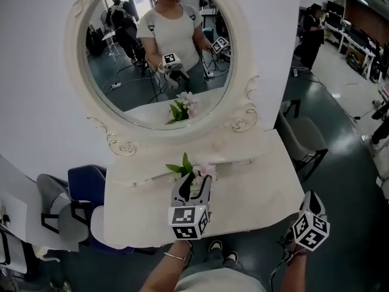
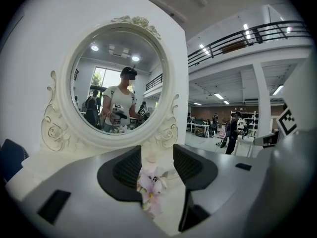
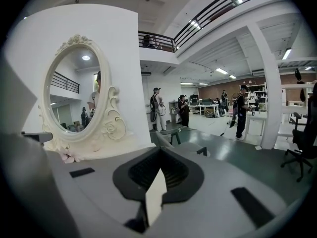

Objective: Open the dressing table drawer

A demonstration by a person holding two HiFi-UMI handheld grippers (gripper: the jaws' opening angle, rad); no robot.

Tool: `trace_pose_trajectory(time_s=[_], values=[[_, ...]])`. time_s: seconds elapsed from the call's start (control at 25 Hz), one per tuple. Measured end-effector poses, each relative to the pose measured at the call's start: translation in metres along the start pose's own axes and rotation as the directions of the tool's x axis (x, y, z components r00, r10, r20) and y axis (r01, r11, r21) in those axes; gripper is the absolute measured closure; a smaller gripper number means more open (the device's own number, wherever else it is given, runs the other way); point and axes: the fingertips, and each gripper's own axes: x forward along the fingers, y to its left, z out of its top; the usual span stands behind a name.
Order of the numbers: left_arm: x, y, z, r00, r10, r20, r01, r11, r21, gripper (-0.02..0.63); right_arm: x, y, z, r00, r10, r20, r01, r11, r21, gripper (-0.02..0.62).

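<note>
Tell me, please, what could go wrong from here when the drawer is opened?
1. The left gripper hangs with its jaws apart right at the flowers, which lie in front of the drawer front. It may catch or crush them rather than reach the small knob.
2. A drawer sliding out would probably push the flowers across the tabletop.
</note>
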Motion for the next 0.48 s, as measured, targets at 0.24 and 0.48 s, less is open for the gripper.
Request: trace_pose_trajectory(time_s=[0.24, 0.48], values=[[0.020, -0.040, 0.008, 0.995, -0.099, 0.008, 0.099, 0.995, 0.019, 0.405, -0.023, -0.038, 0.002, 0.996, -0.086, 0.020, 0.085, 0.996, 0.030, 0.589], [0.036, -0.087, 0.005, 0.978, -0.207, -0.006, 0.207, 0.978, 0.035, 0.405, -0.050, -0.068, -0.004, 0.986, -0.164, 0.022, 0.162, 0.985, 0.055, 0.589]])
